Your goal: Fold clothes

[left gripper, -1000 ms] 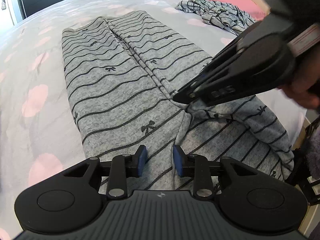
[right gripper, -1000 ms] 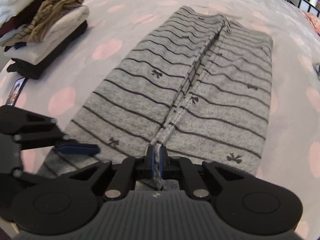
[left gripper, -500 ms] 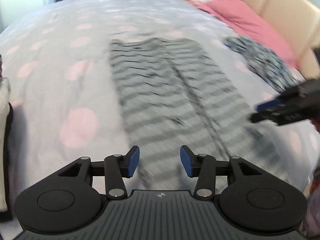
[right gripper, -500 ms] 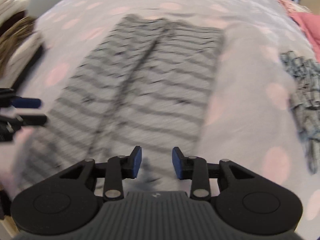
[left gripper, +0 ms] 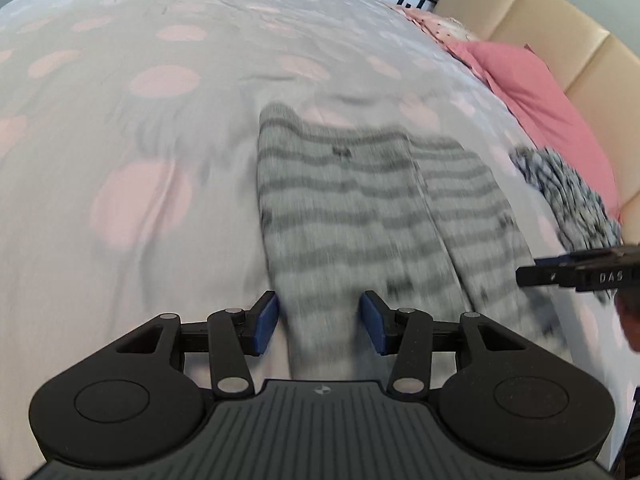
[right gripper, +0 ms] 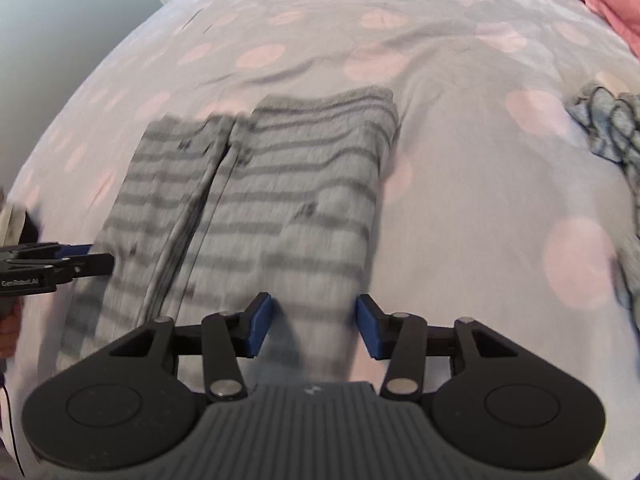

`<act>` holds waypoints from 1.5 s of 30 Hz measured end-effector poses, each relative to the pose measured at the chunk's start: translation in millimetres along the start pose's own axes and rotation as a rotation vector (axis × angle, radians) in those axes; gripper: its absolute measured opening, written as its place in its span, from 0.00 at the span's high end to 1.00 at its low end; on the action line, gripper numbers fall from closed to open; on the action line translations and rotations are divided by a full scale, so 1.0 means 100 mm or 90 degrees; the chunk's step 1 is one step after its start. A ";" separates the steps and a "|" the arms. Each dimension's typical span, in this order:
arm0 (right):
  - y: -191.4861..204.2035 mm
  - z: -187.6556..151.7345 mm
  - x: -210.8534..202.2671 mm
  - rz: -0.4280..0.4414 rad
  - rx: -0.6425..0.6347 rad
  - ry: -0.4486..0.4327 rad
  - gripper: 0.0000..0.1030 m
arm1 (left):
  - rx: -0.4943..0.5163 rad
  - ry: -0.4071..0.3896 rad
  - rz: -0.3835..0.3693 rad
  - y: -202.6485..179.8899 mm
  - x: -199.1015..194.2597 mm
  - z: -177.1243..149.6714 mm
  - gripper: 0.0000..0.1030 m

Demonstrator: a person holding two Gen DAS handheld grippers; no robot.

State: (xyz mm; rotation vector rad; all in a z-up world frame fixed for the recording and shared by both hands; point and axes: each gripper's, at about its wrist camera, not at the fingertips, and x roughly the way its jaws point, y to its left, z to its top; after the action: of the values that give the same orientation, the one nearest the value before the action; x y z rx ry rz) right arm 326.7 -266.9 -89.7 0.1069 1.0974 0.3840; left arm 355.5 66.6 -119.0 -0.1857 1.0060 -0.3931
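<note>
A grey garment with dark stripes and small bows (left gripper: 360, 208) lies flat and folded lengthwise on the bed, a seam running down its middle (right gripper: 280, 184). My left gripper (left gripper: 318, 320) hovers over its near left edge, jaws open and empty. My right gripper (right gripper: 314, 320) hovers over the near right edge with its jaws opening; the cloth lies below them and the pads do not press on it. Each gripper shows at the side of the other's view: the right gripper (left gripper: 536, 274) and the left gripper (right gripper: 96, 262). Both views are motion-blurred.
The bed cover (left gripper: 160, 160) is pale grey with pink dots. A crumpled dark-striped garment (left gripper: 568, 196) lies to the right, near a pink pillow (left gripper: 532, 84) and a beige headboard (left gripper: 580, 52). A hand (right gripper: 8, 328) shows at the left edge.
The right gripper let go of the garment's middle fold and opened. The left gripper opened wider. Both swung apart to the garment's outer edges.
</note>
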 end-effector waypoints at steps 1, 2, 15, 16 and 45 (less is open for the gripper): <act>-0.03 0.07 0.06 0.006 0.008 -0.003 0.51 | 0.002 -0.001 -0.006 0.01 0.06 0.07 0.58; -0.08 0.13 0.11 0.015 0.018 -0.006 0.51 | 0.005 -0.001 -0.012 0.03 0.12 0.13 0.58; -0.47 0.78 0.58 0.087 0.117 -0.080 0.56 | -0.050 -0.049 -0.084 0.33 0.56 0.67 0.72; -0.47 0.81 0.59 0.085 0.119 -0.083 0.58 | -0.054 -0.051 -0.084 0.33 0.57 0.70 0.73; 0.47 -0.29 -1.61 0.177 -0.327 -0.121 0.86 | 0.281 -0.045 -0.125 -0.74 -1.55 -0.29 0.92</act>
State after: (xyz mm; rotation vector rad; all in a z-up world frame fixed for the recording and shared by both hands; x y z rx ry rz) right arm 225.8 -283.6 46.2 -0.1599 0.7701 0.8763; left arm 239.8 62.4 11.8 0.1012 0.8112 -0.7713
